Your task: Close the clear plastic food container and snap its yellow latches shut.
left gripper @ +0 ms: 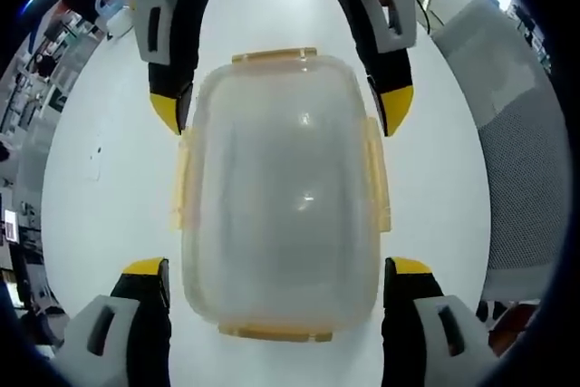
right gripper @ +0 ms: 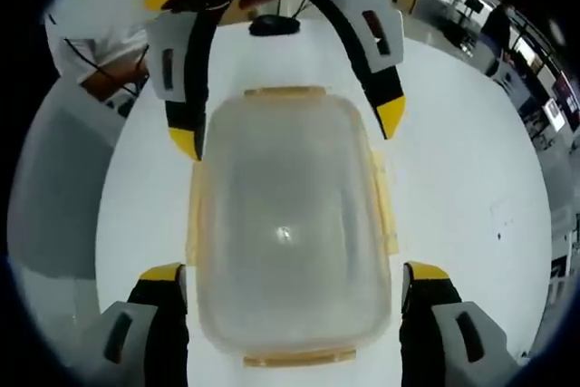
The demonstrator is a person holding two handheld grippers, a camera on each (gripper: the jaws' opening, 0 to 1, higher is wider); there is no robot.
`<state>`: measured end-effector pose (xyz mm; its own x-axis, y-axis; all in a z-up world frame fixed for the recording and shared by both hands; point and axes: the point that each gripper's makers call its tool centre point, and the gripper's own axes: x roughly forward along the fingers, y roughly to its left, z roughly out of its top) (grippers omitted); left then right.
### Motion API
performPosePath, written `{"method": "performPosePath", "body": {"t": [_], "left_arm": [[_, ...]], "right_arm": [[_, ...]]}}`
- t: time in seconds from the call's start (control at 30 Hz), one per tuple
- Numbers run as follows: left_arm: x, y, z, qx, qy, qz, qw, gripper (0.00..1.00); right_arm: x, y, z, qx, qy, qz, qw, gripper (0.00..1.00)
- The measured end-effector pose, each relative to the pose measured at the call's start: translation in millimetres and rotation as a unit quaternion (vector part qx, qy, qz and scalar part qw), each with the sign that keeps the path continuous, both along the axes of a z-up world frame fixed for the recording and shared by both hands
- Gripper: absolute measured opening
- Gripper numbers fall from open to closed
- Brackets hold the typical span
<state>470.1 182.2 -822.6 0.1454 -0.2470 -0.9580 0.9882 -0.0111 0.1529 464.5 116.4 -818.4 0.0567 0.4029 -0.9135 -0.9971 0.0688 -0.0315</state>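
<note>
Both hand-held grippers point(left gripper: 276, 324) point(right gripper: 294, 328) astride container point(left gripper: 281, 192)

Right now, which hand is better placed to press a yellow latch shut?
Right, barely. Both open grippers straddle the container, one at each end; the right gripper seems to have its tips nearer the side latches than the left gripper.

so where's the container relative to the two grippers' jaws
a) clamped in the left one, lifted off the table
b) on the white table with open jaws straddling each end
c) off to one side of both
b: the container rests on the table, with the left gripper and right gripper each open around an end.
</note>
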Motion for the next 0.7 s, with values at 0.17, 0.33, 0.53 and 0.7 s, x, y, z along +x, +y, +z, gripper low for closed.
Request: {"method": "performPosePath", "body": {"t": [0.17,0.33,0.53,0.7], "left_arm": [[-2.4,4,0.6,-0.003,0.005,0.017,0.9998,0.99],[-1.3,5,7.0,-0.017,-0.006,0.03,0.9994,0.99],[-3.8,10,7.3,-0.039,-0.016,0.051,0.9978,0.99],[-6.3,15,6.8,-0.056,-0.011,0.075,0.9955,0.99]], "right_arm": [[-2,-8,0.0,-0.009,-0.002,-0.001,1.0,0.99],[-3,-9,4.5,0.005,-0.006,-0.012,0.9999,0.99],[-3,-10,9.6,0.033,-0.013,-0.036,0.9987,0.99],[-1,-11,15.7,0.061,-0.014,-0.065,0.9959,0.99]]}}
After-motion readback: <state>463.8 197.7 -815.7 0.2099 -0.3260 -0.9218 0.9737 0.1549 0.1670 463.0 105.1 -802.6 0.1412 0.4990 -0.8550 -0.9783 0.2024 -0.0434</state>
